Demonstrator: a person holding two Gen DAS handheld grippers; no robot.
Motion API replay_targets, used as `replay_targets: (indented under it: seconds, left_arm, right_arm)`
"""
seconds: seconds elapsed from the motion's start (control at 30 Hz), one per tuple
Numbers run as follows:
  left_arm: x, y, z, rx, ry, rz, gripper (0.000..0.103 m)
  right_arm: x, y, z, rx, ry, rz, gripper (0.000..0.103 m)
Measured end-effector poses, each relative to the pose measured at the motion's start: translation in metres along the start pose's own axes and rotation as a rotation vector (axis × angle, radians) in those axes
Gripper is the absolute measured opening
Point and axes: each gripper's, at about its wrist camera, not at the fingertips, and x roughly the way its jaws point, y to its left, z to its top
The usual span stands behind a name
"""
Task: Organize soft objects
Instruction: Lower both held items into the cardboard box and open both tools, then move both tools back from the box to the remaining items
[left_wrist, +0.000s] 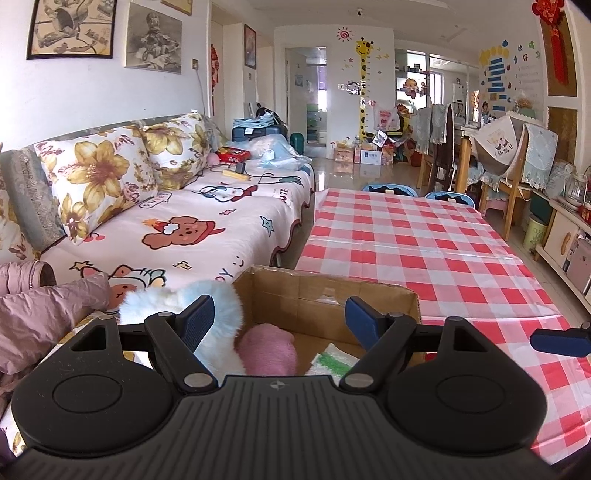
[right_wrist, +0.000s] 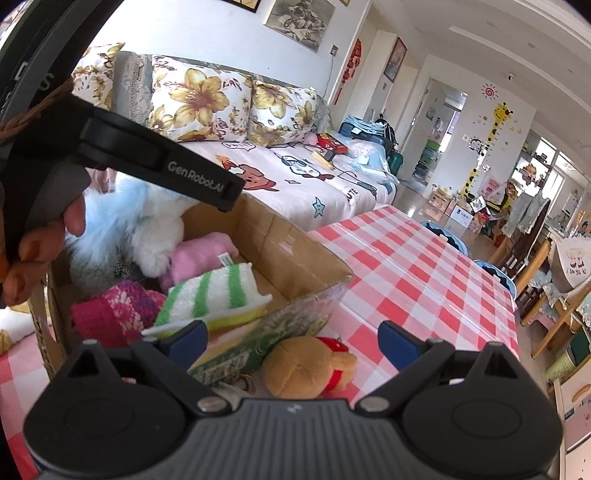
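Checked tablecloth (right_wrist: 424, 280), box (right_wrist: 295, 258) at near edge. Right gripper (right_wrist: 291, 338) wide over bear (right_wrist: 306, 367): light, squashy, pinch mid-body. Left gripper (left_wrist: 279, 317) wide, empty.

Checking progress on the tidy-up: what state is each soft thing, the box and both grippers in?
Cardboard box: open, on the table.
White-blue fluffy toy: in box, draped over its edge.
Pink plush: in box.
Green-striped towel: in box.
Magenta knit: in box.
Brown bear: outside, on tablecloth.
Left gripper: open.
Right gripper: open.
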Motion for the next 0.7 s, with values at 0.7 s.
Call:
replay_targets:
  seconds: [0.7]
  left_arm:
    - [0.002,-0.008,-0.005,0.054,0.009,-0.047,0.098]
  right_arm:
    - [-0.011,-0.041,-0.025,0.084,0.008,-0.047,0.098]
